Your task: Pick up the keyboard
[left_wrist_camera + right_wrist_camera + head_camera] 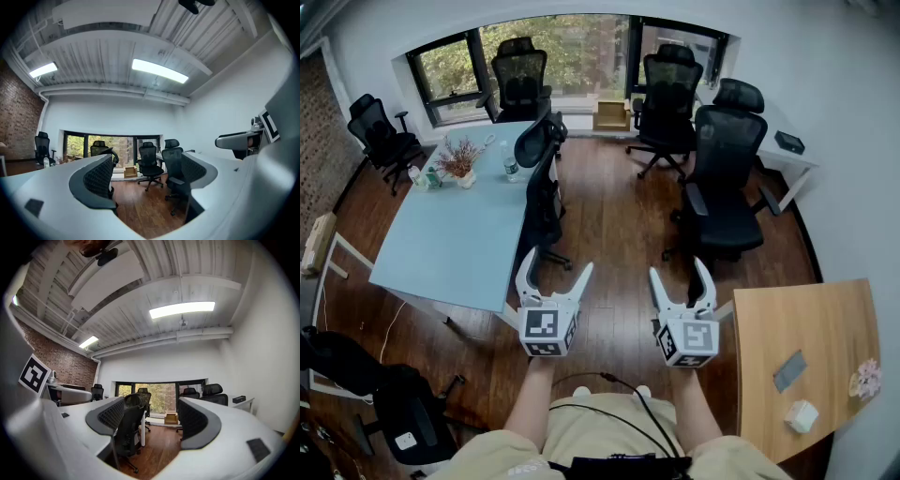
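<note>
I see no keyboard in any view. In the head view my left gripper [555,264] and my right gripper [679,270] are held side by side above the wooden floor, both pointing level into the room. Each stands open with nothing between its fingers. The left gripper view looks past its open jaws [147,180] at black office chairs [151,164] and the window. The right gripper view looks past its own open jaws [152,423] at a chair [127,430] by a table edge. The person's forearms and lap fill the bottom of the head view.
A long pale blue table [459,239] with a dried flower pot [461,161] stands left, chairs along its edge. Several black chairs [720,187] stand ahead. A wooden desk [825,319] at right carries a grey flat item [788,370] and a white cube [802,415].
</note>
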Available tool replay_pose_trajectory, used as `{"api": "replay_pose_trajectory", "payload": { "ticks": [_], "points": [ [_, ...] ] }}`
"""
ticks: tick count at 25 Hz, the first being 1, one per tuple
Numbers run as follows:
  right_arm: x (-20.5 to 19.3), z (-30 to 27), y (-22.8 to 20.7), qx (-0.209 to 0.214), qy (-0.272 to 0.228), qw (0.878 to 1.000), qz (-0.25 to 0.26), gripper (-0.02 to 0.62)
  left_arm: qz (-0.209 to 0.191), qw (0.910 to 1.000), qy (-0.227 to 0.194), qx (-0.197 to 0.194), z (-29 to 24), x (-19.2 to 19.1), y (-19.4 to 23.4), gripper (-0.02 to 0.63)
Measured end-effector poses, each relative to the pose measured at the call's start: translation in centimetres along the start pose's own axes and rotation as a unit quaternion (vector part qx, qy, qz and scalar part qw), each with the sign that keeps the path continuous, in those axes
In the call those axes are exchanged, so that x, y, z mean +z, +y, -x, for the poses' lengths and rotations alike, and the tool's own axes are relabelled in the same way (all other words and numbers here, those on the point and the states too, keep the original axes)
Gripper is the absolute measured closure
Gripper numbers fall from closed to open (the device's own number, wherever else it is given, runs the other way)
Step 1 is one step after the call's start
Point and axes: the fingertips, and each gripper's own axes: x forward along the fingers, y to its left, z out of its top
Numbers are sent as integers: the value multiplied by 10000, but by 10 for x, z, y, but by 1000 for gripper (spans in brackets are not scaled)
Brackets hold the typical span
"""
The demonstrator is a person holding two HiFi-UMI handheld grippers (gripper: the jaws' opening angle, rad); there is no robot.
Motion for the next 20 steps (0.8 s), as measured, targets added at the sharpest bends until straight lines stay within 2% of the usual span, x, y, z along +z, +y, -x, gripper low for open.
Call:
{"api": "replay_pose_trajectory", "payload": {
  "ticks": [4, 9, 14, 16, 20],
  "points": [
    [4, 5, 14, -260, -80, 9996, -37, 222, -17, 9994, -1, -356, 6, 2, 5, 166],
    [3, 42, 21, -644, -64, 9979, 62, 222, 59, 9974, -24, -719, 27, 0, -5, 167],
    [-18, 109, 8, -1237, 52, 9923, -15, 229, 217, 9903, 93, -1372, 41, -15, -53, 168],
    [-19, 136, 0, -1508, 37, 9886, -18, 229, 321, 9844, 3, -1732, 47, -13, -77, 170],
    [-7, 189, -22, -2034, -25, 9791, -4, 229, 210, 9729, -18, -2304, 59, -5, -127, 170]
  ]
}}
